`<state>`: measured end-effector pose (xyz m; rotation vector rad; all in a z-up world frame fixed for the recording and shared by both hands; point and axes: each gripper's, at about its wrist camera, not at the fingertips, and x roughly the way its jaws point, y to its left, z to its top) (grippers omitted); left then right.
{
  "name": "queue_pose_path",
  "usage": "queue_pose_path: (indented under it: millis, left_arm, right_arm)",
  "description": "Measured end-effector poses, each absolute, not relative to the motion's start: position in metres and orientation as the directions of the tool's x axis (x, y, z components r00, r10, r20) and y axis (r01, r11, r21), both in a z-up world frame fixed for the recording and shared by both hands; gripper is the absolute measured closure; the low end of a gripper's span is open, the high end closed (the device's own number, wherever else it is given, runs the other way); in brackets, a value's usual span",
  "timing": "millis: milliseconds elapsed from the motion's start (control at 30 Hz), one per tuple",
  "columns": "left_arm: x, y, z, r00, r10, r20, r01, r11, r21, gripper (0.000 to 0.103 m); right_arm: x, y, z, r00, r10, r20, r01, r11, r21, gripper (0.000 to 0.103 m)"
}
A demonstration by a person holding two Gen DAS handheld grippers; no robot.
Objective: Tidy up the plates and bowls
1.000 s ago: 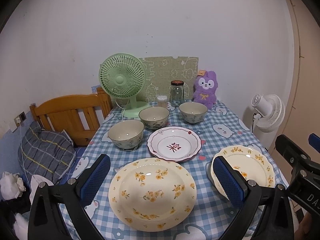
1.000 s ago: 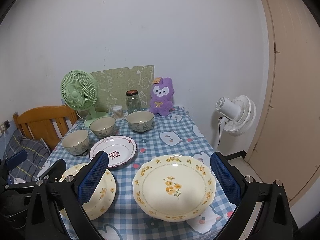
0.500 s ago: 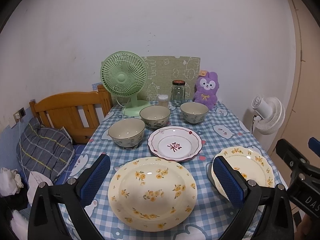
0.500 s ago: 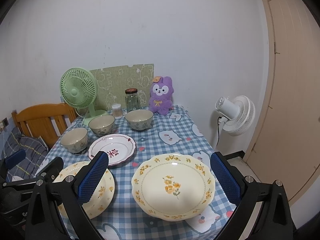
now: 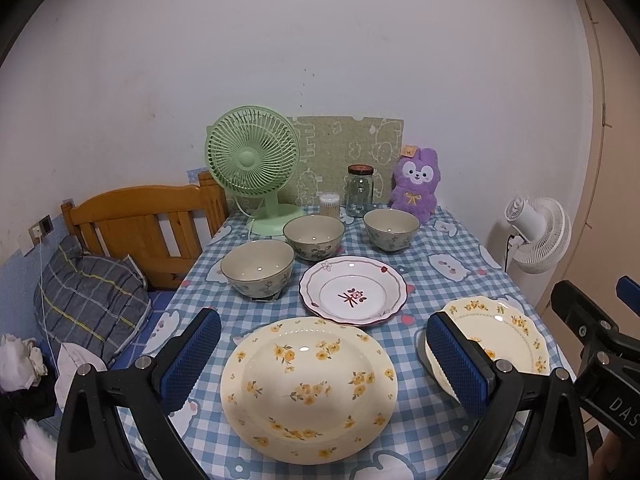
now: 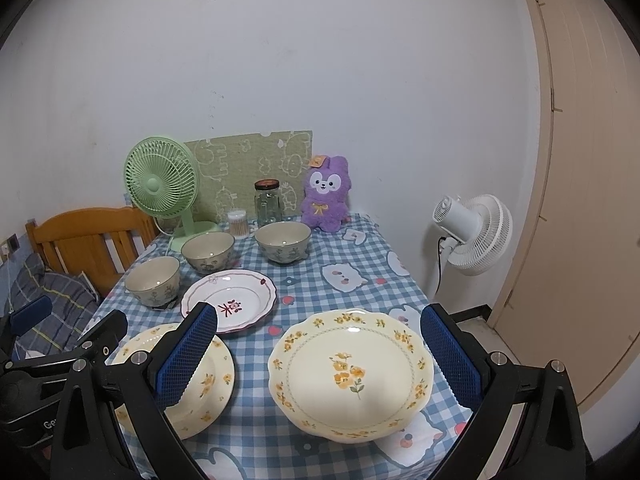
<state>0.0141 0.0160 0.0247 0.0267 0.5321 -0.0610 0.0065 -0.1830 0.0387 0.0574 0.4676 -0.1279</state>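
Three cream plates with yellow flowers and one white plate with a red rim lie flat on the checked bench (image 5: 460,264). The scattered-flower plate (image 5: 308,388) fills the lower centre of the left view between the spread left claw (image 5: 320,364). The scalloped plate (image 6: 351,372) sits lower centre of the right view between the spread right claw (image 6: 318,360). The red-rimmed plate (image 5: 353,290) lies mid-frame, with three bowls (image 5: 258,267) behind it. Only the right view shows the door (image 6: 592,200) at right.
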Motion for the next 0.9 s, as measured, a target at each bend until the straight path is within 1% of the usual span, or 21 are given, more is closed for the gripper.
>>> queue_pose_path:
  millis: [900]
  left_arm:
    - [0.0148,0.0187,0.0246,0.867,-0.057,-0.495,0.064,0.998,-0.003,0.000]
  right_arm:
    - [0.0093,-0.1780,0.0394,0.890,-0.102,-0.445,0.129,0.991,0.032,0.000]
